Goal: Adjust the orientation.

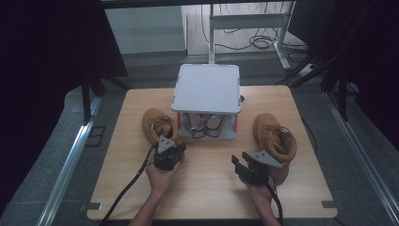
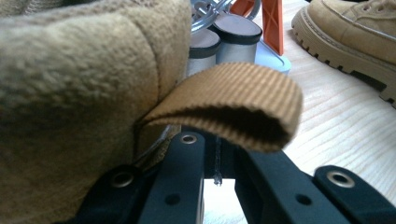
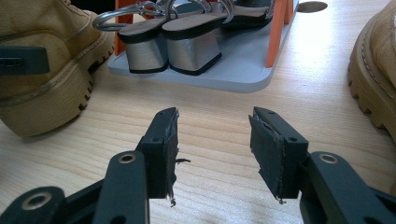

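While the high view looks down on the wooden desk [image 1: 207,188], the left hand-held gripper [image 1: 170,151] sits at the heel of the left boot [image 1: 157,125], which stands just left of the small grey rack [image 1: 207,89] near the desk's far edge. The right boot [image 1: 275,141] stands toward the desk's right edge, well apart from the left one, with the rack between them. The right hand-held gripper [image 1: 241,165] hovers over bare wood just left of that right boot, nearer the desk's front edge. A pair of sandals [image 1: 204,125] lies on the rack's lower shelf.

Seen from the left gripper view, the left hand-held gripper [image 2: 217,154] has its jaws drawn nearly together under the tan pull loop [image 2: 233,100] at the back of the left boot [image 2: 79,102]; the jaws look pinched on the base of that loop, though the contact itself is partly hidden. Behind it stand the sandals' heels [image 2: 224,44], an orange rack post [image 2: 273,25] and the right boot [image 2: 350,32].

From the right gripper view, the right hand-held gripper [image 3: 212,140] holds its jaws moderately wide with nothing between them, only desk [image 3: 210,116] showing in the gap. Ahead lie the sandals [image 3: 177,39] on the rack's grey base [image 3: 243,74], with the left boot [image 3: 46,70] on one side and the right boot [image 3: 373,79] on the other.
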Motion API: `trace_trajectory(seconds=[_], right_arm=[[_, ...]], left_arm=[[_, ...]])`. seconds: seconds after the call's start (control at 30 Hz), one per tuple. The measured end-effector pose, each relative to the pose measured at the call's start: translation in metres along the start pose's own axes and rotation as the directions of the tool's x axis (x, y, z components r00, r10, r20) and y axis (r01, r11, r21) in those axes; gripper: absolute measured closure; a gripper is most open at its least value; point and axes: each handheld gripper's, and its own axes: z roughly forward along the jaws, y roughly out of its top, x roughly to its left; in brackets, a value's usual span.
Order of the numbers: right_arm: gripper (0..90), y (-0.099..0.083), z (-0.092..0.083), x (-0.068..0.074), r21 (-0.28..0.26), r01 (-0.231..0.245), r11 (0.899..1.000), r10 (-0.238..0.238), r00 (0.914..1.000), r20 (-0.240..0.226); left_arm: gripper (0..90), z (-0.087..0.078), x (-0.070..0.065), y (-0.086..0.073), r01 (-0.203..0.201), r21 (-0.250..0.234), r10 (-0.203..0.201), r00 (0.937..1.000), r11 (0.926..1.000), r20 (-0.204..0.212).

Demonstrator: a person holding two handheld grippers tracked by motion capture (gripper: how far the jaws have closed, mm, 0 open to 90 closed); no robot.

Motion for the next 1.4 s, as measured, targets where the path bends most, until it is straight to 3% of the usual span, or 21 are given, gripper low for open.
trace_trajectory(seconds=[0.17,0.33,0.6,0.73,0.87,1.1,1.4], right_arm=[[51.2,0.0,-0.004,-0.002,-0.007,-0.003,1.0,0.003,1.0,0.0],[51.2,0.001,-0.006,-0.007,-0.013,-0.021,1.0,0.021,0.9998,0.004],[51.2,0.003,-0.007,-0.009,-0.021,-0.022,1.0,0.022,0.9997,0.013],[51.2,0.003,-0.008,-0.01,-0.024,-0.019,1.0,0.019,0.9997,0.016],[51.2,0.004,-0.01,-0.013,-0.03,-0.022,0.999,0.022,0.9996,0.019],[51.3,0.005,-0.012,-0.015,-0.037,-0.026,0.999,0.027,0.9994,0.021],[51.3,0.005,-0.012,-0.014,-0.037,-0.025,0.999,0.026,0.9995,0.017]], left_arm=[[89.8,-0.017,0.013,-0.007,0.004,0.005,-0.004,0.9997,1.0,0.024],[89.8,-0.04,0.029,-0.017,0.01,0.003,-0.01,0.9999,0.9999,-0.013],[89.6,-0.079,0.07,-0.032,0.086,-0.008,-0.087,0.9951,0.9962,-0.047],[89.6,-0.085,0.081,-0.033,0.107,-0.013,-0.107,0.9908,0.9942,-0.083],[89.5,-0.09,0.091,-0.033,0.13,-0.009,-0.13,0.989,0.9915,-0.069],[89.5,-0.092,0.095,-0.032,0.116,-0.009,-0.116,0.9894,0.9933,-0.087],[89.4,-0.096,0.102,-0.034,0.14,-0.014,-0.141,0.9861,0.99,-0.088]])
